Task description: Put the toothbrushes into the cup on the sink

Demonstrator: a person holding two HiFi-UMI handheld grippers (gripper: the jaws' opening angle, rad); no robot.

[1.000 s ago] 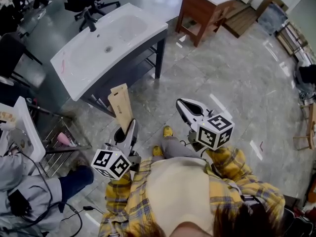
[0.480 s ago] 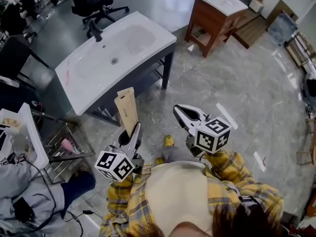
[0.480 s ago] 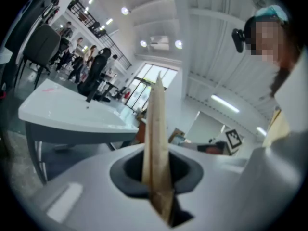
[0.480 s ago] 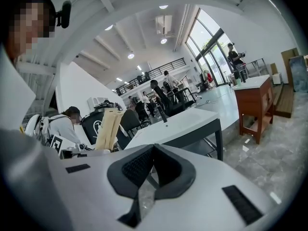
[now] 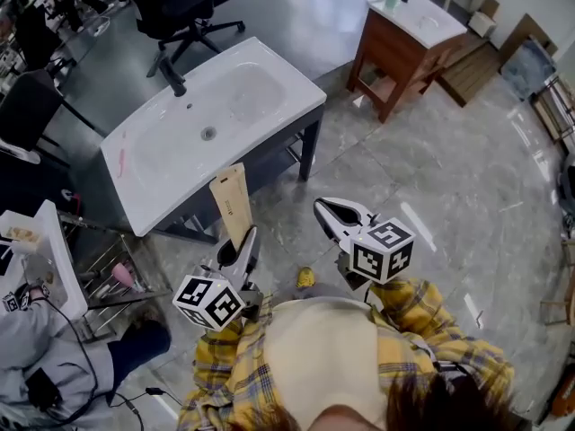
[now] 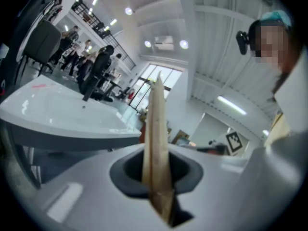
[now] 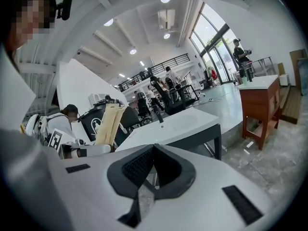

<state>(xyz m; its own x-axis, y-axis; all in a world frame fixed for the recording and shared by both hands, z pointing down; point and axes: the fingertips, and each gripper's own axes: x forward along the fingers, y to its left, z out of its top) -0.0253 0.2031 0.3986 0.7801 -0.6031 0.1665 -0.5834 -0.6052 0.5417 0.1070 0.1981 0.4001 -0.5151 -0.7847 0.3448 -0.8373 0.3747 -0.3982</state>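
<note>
A flat tan cardboard package [image 5: 232,205] stands upright in my left gripper [image 5: 241,241], whose jaws are shut on its lower end. The left gripper view shows the package [image 6: 157,124] edge-on, clamped between the jaws. My right gripper [image 5: 328,212] is beside it at mid-height, shut with nothing in it; its tips [image 7: 153,148] meet in the right gripper view. The white sink [image 5: 153,164] on a dark frame lies ahead to the left, with a black tap [image 5: 172,77] and a small pink mark [image 5: 123,160] on its rim. No cup shows on this sink.
A wooden vanity [image 5: 395,57] with a white top and a greenish cup [image 5: 392,0] stands at the far right. A seated person [image 5: 40,366] and a wire rack [image 5: 112,272] are at the left. Black office chairs [image 5: 193,3] stand behind the sink.
The sink and the vanity have slid lower in the head view, nearer to the grippers. Both grippers keep their pose, and the package stays clamped.
</note>
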